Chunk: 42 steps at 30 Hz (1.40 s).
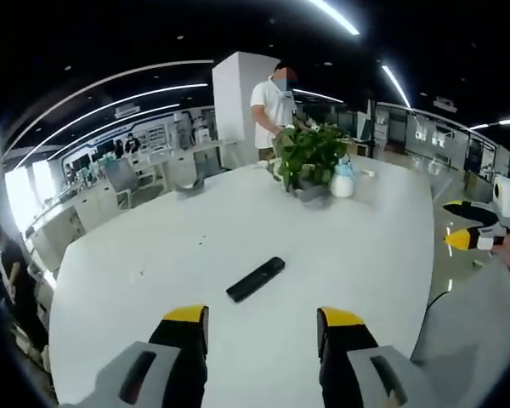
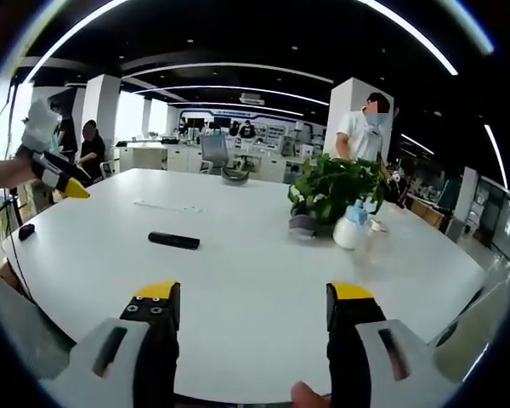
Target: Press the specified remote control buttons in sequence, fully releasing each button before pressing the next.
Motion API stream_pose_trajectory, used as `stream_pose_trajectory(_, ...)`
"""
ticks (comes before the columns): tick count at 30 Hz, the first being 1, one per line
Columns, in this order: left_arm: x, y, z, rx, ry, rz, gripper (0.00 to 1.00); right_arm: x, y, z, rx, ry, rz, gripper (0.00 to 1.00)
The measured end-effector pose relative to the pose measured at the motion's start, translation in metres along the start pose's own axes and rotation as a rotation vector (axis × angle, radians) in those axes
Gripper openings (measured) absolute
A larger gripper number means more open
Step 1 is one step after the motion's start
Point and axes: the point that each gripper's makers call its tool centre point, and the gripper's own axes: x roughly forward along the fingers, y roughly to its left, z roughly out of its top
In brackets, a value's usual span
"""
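A slim black remote control [image 1: 255,279] lies flat on the round white table [image 1: 153,246], a short way beyond my left gripper [image 1: 263,327]. That gripper is open, its yellow-tipped jaws wide apart and nothing between them. In the right gripper view the remote [image 2: 173,240] lies left of centre, well ahead of my right gripper [image 2: 253,306], which is also open and holds nothing. The right gripper [image 1: 472,238] reaches in at the right edge of the left gripper view, off the table. The left gripper [image 2: 55,174] hangs at the far left of the right gripper view.
A potted green plant [image 1: 310,157] and a white spray bottle [image 1: 342,183] stand at the table's far side, also seen as plant [image 2: 336,191] and bottle [image 2: 353,228]. A person in a white shirt [image 2: 361,127] stands behind them. A flat white strip [image 2: 167,206] lies beyond the remote.
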Motion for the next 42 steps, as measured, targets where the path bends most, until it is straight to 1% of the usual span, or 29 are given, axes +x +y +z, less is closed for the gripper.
stream_pose_trajectory(3, 0.010, 0.002, 0.000, 0.030, 0.006, -0.002, 0.52, 0.000, 0.000, 0.000, 0.000, 0.000, -0.001, 0.72)
stream_pose_trajectory(7, 0.025, 0.005, -0.004, 0.052, 0.041, -0.024, 0.52, 0.000, -0.001, 0.000, 0.003, 0.002, -0.001, 0.71)
stream_pose_trajectory(9, 0.030, 0.006, -0.004, 0.066, 0.052, -0.030, 0.52, 0.000, -0.001, -0.001, 0.003, 0.003, -0.002, 0.71)
stream_pose_trajectory(13, 0.040, 0.001, 0.001, 0.075, 0.073, -0.078, 0.52, 0.000, -0.001, -0.001, 0.004, 0.005, -0.004, 0.71)
stream_pose_trajectory(16, 0.046, -0.001, 0.007, 0.083, 0.071, -0.104, 0.52, 0.000, -0.001, -0.002, 0.003, 0.009, -0.005, 0.70)
stream_pose_trajectory(20, 0.058, -0.001, 0.011, 0.151, 0.097, -0.117, 0.52, 0.001, -0.002, -0.002, 0.003, 0.012, -0.007, 0.70)
stream_pose_trajectory(23, 0.066, -0.001, 0.009, 0.185, 0.118, -0.134, 0.52, 0.001, -0.002, -0.002, 0.004, 0.013, -0.009, 0.69)
stream_pose_trajectory(24, 0.069, -0.003, 0.007, 0.199, 0.137, -0.146, 0.52, 0.001, -0.002, -0.002, 0.004, 0.015, -0.009, 0.69)
stream_pose_trajectory(27, 0.077, -0.004, 0.006, 0.245, 0.155, -0.160, 0.52, 0.002, -0.002, -0.003, 0.002, 0.022, -0.010, 0.68)
stream_pose_trajectory(32, 0.093, -0.003, 0.007, 0.286, 0.190, -0.198, 0.51, 0.003, -0.001, -0.004, -0.002, 0.030, -0.007, 0.67)
stream_pose_trajectory(36, 0.106, 0.002, 0.007, 0.321, 0.234, -0.224, 0.51, 0.004, 0.000, -0.005, -0.010, 0.037, -0.001, 0.66)
stream_pose_trajectory(42, 0.128, 0.007, 0.010, 0.361, 0.267, -0.265, 0.48, 0.004, -0.001, -0.007, -0.007, 0.043, -0.002, 0.64)
